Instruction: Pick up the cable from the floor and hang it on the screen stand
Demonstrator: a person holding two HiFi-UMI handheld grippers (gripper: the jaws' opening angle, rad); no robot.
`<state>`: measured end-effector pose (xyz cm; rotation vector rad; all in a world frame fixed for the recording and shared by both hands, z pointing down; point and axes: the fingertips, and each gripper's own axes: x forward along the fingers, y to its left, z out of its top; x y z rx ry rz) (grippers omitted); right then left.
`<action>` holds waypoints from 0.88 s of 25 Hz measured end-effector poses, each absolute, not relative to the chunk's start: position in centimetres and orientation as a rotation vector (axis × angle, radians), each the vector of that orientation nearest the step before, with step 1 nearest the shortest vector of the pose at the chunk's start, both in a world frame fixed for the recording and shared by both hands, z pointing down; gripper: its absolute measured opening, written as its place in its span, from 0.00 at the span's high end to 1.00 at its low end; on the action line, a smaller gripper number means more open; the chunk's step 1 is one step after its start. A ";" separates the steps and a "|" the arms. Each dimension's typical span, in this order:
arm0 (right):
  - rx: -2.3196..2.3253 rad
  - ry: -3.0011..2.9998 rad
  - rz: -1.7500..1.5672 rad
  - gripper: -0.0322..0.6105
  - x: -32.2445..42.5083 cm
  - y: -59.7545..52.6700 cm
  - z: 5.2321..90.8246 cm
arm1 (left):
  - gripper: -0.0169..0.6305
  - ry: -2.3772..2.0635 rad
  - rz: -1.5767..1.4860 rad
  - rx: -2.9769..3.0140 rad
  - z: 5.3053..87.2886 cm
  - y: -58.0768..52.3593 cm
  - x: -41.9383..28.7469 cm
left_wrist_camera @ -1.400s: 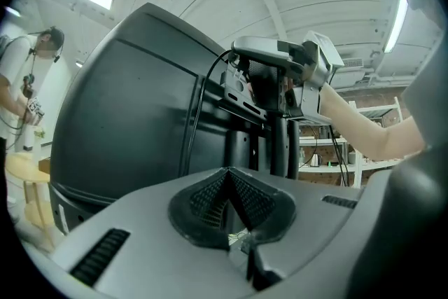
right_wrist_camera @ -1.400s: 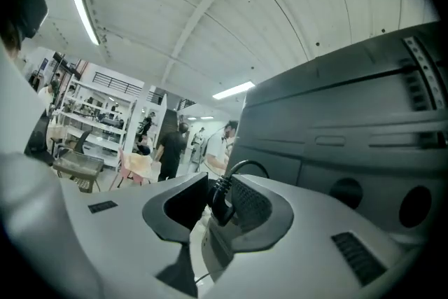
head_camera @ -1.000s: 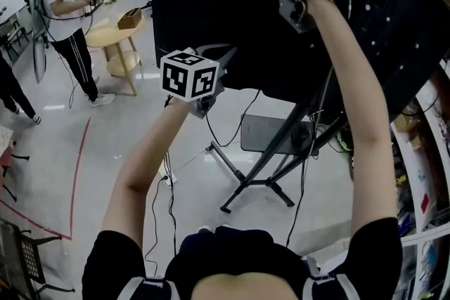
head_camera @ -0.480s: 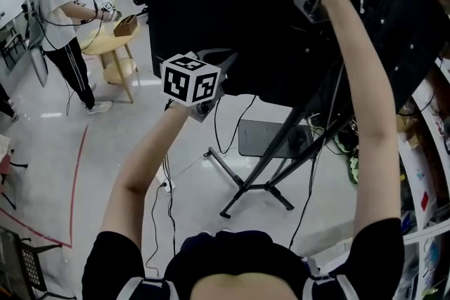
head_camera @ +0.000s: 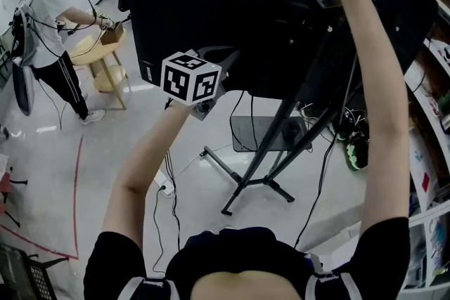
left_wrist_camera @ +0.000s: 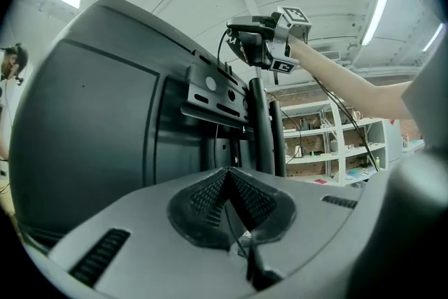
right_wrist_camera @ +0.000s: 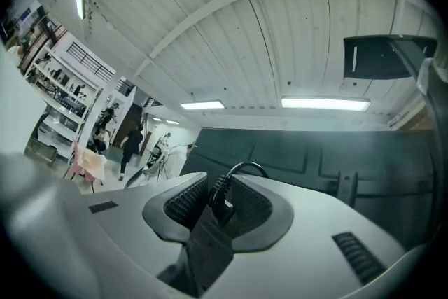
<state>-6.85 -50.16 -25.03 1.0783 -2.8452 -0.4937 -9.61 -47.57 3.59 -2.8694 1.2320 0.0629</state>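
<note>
A: What has changed over the last second?

B: The right gripper has climbed. Its marker cube is now cut off by the top edge of the head view, where before it sat lower against the screen. The left gripper has hardly shifted in the picture.

A: Where is the cable?

B: The cable is off the floor, held up behind the screen. Its thick black end sits between the right gripper's ribbed pads, which pinch it from both sides. A short loop arches just above them.

A: And the left gripper?

B: Its pads are pressed together in a narrow V. A thin black strand of the cable is nipped between them and trails downward. This gripper is lower than the right one, near the screen's lower edge.

A: How do they sit relative to the stand?

B: In the left gripper view, the right gripper is at the top of the stand, a black post with a bracket joining it to the screen's back. In the head view its legs spread on the floor below.

A: Anything else around?

B: A person stands at a round wooden table at the far left, well apart. Shelves line the right edge.
</note>
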 end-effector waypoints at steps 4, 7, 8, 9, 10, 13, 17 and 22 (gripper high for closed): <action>1.079 -2.835 -0.547 0.77 -5.6 -48.1 -25.5 | 0.97 1.182 0.058 -2.896 4.0 -47.2 -7.8; 1.078 -2.834 -0.579 0.77 -4.5 -46.6 -25.5 | 0.97 1.149 0.066 -2.919 4.4 -47.0 -6.4; 1.075 -2.839 -0.586 0.77 -4.1 -46.0 -25.3 | 0.97 1.137 0.069 -2.928 4.7 -46.9 -5.9; 1.070 -2.848 -0.589 0.77 -3.7 -45.4 -24.9 | 0.97 1.125 0.066 -2.937 4.9 -46.7 -5.5; 1.062 -2.861 -0.589 0.77 -3.2 -44.7 -24.3 | 0.97 1.112 0.058 -2.944 5.3 -46.6 -5.0; 1.011 -2.878 -0.613 0.77 -2.1 -42.4 -22.1 | 0.97 1.086 0.038 -2.962 6.1 -46.3 -3.9; 0.970 -2.869 -0.619 0.77 -1.3 -41.1 -19.0 | 0.97 1.071 0.046 -2.994 6.7 -46.3 -2.9; 0.955 -2.877 -0.558 0.77 -1.0 -41.1 -15.0 | 0.97 1.064 0.048 -3.015 7.7 -46.1 -2.1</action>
